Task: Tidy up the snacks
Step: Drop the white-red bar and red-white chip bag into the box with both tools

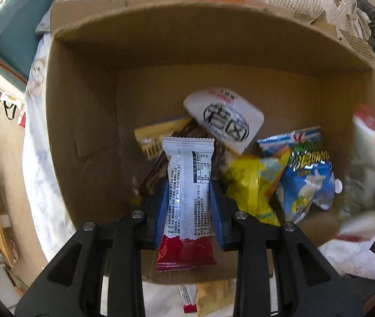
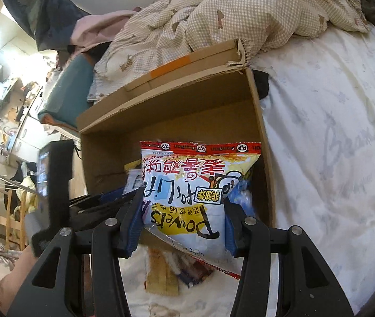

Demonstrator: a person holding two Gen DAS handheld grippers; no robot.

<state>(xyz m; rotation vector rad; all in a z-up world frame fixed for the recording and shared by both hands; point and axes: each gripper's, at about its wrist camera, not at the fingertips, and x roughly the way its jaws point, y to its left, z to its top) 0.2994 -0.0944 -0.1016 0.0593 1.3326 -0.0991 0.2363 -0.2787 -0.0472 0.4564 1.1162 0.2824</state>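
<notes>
Left gripper (image 1: 188,198): clamping the slim silver-and-red foil snack bar (image 1: 187,200) at mid-length, hanging over the open brown cardboard box (image 1: 87,121).
Right gripper (image 2: 183,211): pinching the puffy white-and-red crisp bag (image 2: 190,192) across its lower half, hovering at the box's near rim.
Handling: judging both light, slippery, crushable; gripping gently at the body.
Box contents: holding loose yellow and blue packets (image 1: 287,177).

Left tool (image 1: 187,192), right tool (image 2: 182,211): black linkage arms, silver rivets, blue pads.
</notes>
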